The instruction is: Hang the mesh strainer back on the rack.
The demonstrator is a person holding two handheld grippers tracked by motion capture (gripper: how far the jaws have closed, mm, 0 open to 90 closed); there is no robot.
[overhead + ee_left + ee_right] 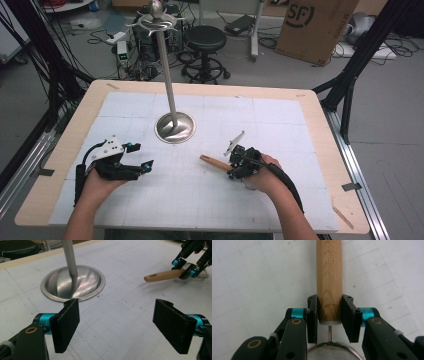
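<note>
Strainer's wooden handle (pixel 329 280) lies clamped in right tongs (pixel 329 315), long axis pointing toward stand base (pixel 175 127); left tongs (pixel 120 323) apart, farther off.

Beyond the table (pixel 320 130), grey floor (pixel 280 70) with black stool (pixel 206 39), cardboard box (pixel 315 27), tangled cables (pixel 107 37).
</note>
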